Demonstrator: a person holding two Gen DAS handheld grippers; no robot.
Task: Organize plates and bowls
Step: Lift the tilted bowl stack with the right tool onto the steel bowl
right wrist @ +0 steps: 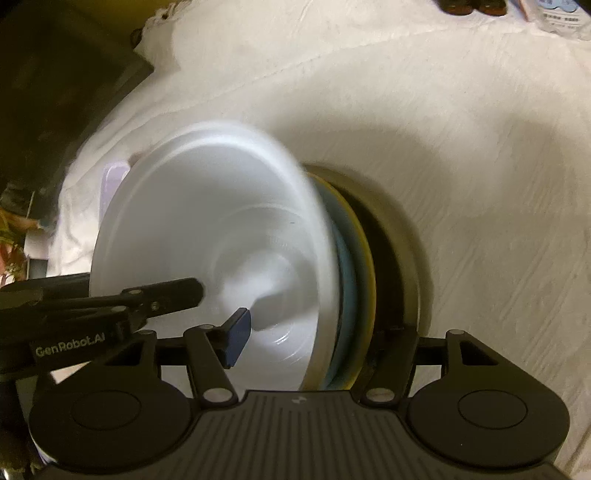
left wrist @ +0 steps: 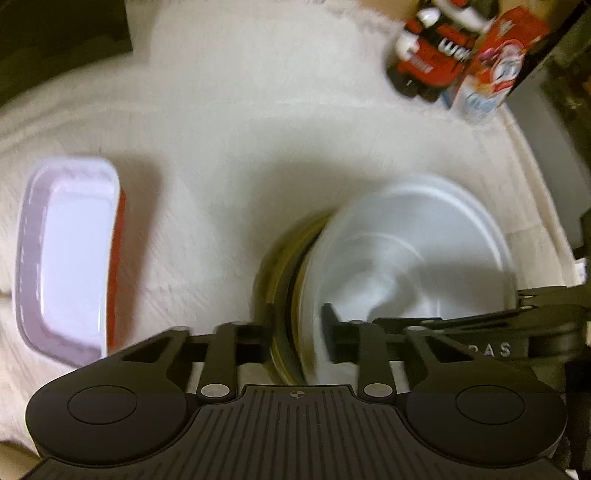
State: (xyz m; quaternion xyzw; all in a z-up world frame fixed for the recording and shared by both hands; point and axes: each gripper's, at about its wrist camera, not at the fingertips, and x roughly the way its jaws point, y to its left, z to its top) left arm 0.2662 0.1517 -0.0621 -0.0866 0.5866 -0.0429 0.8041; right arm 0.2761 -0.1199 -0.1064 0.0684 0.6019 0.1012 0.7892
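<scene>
A stack of round dishes stands on the white cloth: a white bowl [left wrist: 410, 258] on top, nested in plates with yellow and dark rims [left wrist: 284, 266]. My left gripper [left wrist: 295, 328] is shut on the stack's rim, one finger outside, one inside the bowl. In the right wrist view the white bowl [right wrist: 207, 229] sits over a teal and yellow plate [right wrist: 354, 251] and a dark one. My right gripper [right wrist: 317, 339] is shut on the opposite rim, its blue-padded finger [right wrist: 238, 336] inside the bowl. The left gripper [right wrist: 110, 306] shows at that view's left. Both views are blurred.
A rectangular white baking dish with a red outside [left wrist: 70, 254] lies at the left on the cloth. Red and black packages and a carton [left wrist: 469, 51] stand at the far right corner. A dark edge [left wrist: 62, 29] borders the far left. The table edge runs along the right.
</scene>
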